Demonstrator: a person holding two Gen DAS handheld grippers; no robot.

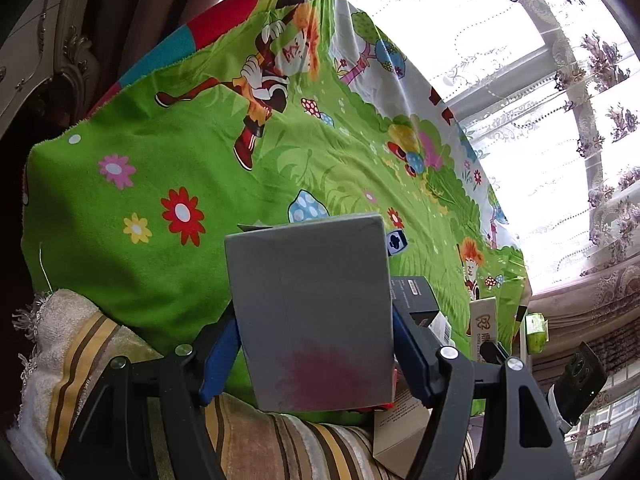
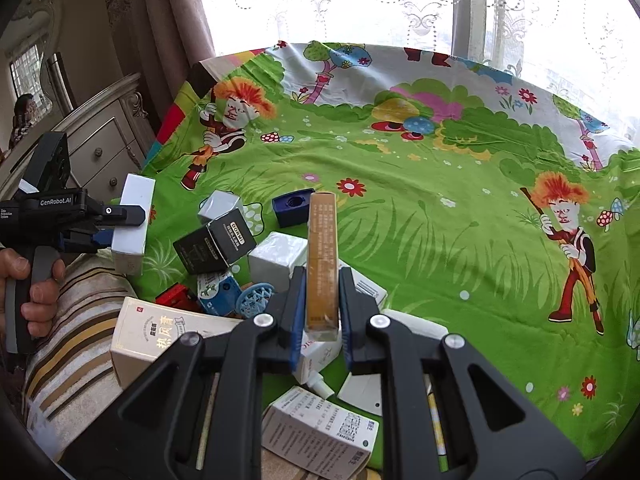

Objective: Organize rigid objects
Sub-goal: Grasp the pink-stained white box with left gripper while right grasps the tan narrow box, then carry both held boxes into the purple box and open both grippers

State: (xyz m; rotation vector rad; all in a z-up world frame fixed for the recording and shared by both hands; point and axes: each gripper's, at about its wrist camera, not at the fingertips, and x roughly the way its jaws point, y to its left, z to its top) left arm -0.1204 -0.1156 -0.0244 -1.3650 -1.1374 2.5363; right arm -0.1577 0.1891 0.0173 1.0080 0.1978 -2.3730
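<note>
My left gripper is shut on a plain grey-white box, its blue pads pressed on both long sides. From the right wrist view this same white box hangs in the left gripper above the pile's left edge. My right gripper is shut on a slim brown carton, which stands on end and points away from the camera. Below both lies a heap of small boxes: a black box, a white cube, a cream box with red characters and a printed white carton.
A green cartoon bedspread stretches away to the curtained window. A striped towel lies at the near left, under a person's hand. A carved nightstand stands left of the bed. A dark blue cap lies behind the heap.
</note>
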